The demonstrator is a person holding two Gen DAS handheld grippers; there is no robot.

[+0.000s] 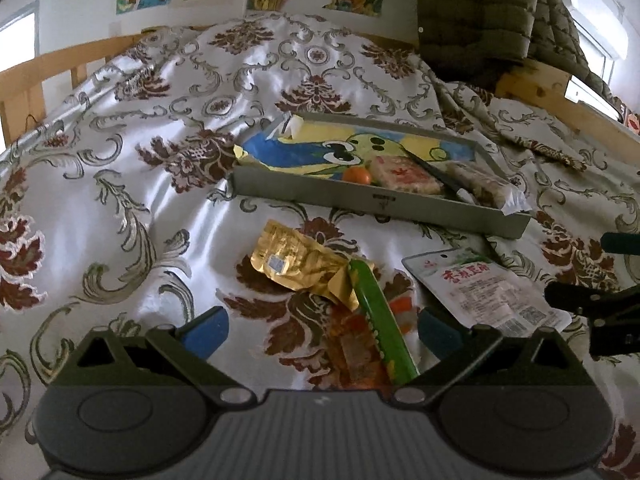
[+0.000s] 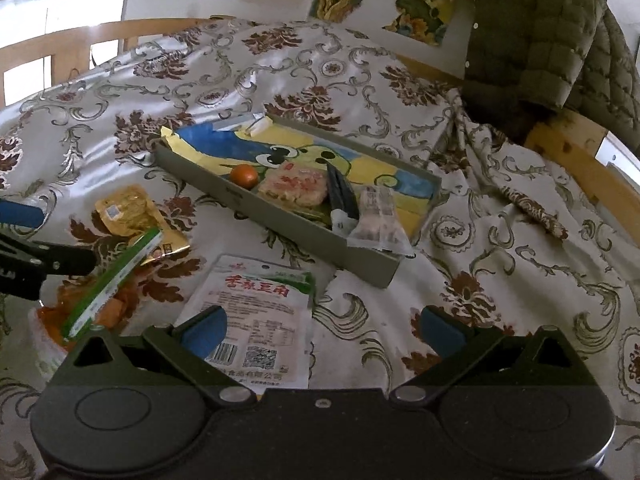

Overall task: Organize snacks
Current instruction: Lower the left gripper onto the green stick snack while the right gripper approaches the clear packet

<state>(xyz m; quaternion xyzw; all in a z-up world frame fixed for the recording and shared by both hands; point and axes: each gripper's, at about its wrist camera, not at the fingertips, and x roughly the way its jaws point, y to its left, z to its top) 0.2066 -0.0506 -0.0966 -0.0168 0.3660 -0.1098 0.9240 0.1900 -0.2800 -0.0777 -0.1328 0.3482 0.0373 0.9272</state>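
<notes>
Counting four snacks in one tray [image 2: 368,268], four loose

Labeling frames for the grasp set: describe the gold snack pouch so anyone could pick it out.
Start at the grey tray on the floral bedspread. On the cloth in front of it lie loose snacks. The gold pouch is the crinkled foil one farthest from the white packet, its corner under the green box.

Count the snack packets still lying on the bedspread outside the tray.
4: gold packet, green stick pack leaning across it, orange packet partly hidden beneath, white packet beside them. Others may be hidden.
</notes>
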